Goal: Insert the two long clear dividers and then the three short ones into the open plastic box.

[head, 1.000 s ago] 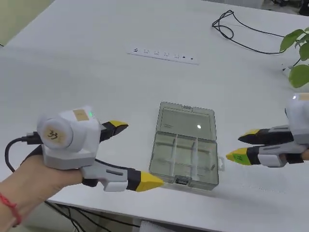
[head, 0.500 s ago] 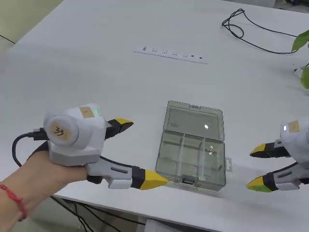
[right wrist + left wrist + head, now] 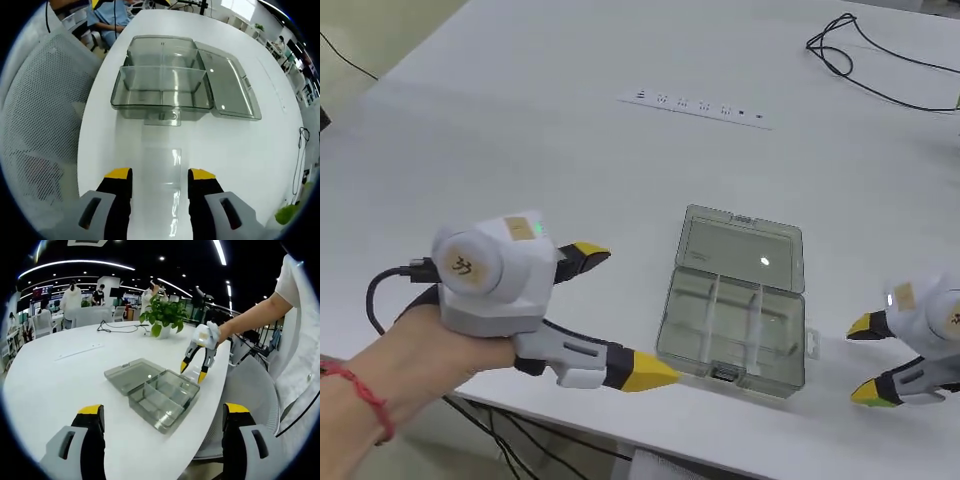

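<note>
Looking along our right tongs [image 3: 160, 173], spread apart, we see a clear divider [image 3: 168, 159] flat between their tips, its length pointing ahead to the box [image 3: 160, 102]; our left tongs [image 3: 162, 409], also spread, sit farther off.

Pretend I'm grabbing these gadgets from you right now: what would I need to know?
Hands: the left gripper is open and empty, left of the plastic box. The right gripper is open and empty, on the box's right, pointing at it.
Box: open on the table, lid flat behind.
Done: two long dividers appear seated.
Left: the short ones, none clearly in. A clear strip seems to lie ahead of the right gripper.
</note>
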The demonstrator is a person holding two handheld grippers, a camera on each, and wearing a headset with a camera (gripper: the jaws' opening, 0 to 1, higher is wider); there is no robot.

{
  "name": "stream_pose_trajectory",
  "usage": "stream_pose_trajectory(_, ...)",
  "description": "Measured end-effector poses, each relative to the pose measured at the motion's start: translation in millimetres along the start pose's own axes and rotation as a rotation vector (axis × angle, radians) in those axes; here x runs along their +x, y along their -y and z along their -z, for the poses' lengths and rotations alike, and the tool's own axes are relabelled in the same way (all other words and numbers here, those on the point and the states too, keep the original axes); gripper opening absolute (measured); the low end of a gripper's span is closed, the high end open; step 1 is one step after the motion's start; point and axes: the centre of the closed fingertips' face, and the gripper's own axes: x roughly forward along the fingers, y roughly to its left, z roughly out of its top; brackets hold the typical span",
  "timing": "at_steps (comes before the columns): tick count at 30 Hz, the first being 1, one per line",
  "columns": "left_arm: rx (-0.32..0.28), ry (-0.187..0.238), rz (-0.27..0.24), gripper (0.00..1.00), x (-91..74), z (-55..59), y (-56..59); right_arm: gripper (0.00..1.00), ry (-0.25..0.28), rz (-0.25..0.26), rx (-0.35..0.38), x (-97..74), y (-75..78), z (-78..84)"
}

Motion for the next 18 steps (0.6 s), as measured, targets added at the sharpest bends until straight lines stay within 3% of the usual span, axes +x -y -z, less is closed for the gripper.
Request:
stream_pose_trajectory(7,-0.005,0.005,-0.006,1.0,-1.5,0.5,-1.9,0.42,-0.036,-0.015,-0.04,9.4,-0.8,8.6)
stream_pose_trajectory(18,-0.004,-0.001,-0.001,1.0,-1.3,3.2,-4.4,0.35,-0.025,-0.013,-0.019,8.1,6.0,8.7)
